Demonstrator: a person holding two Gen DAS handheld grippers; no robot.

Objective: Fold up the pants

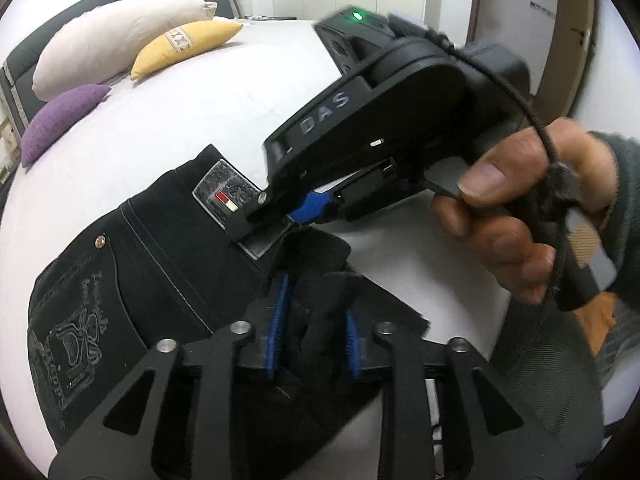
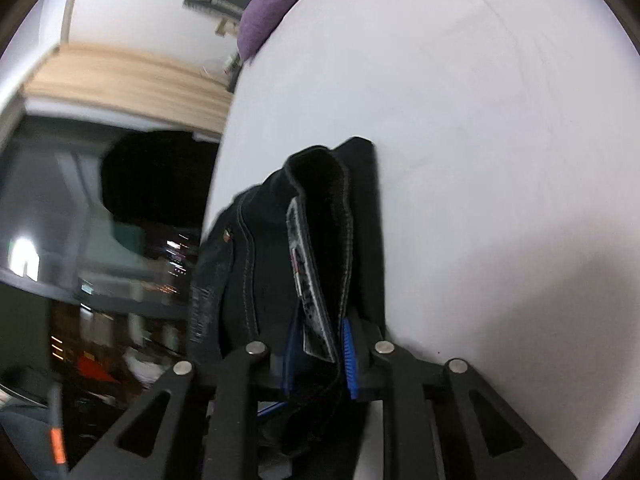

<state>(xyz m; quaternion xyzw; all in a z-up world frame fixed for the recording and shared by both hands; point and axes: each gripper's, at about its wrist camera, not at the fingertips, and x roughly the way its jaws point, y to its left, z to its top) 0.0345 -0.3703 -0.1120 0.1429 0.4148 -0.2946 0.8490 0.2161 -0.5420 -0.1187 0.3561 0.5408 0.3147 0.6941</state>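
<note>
pants (image 1: 132, 264) waistband flat on bed (image 1: 168, 128) | left tongs (image 1: 314, 340), right tongs (image 2: 320, 360) both pinching it, squaring the fold

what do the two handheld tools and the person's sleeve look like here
Both tools are matte black with slotted linkage arms, silver pivot pins and blue ribbed pads. The left tool shows these in its own view. The right tool has a rounded black body lettered "DAS", a green light on top and a thin black cord looping off its handle. The hand emerges from a dark grey knit sleeve.
</note>
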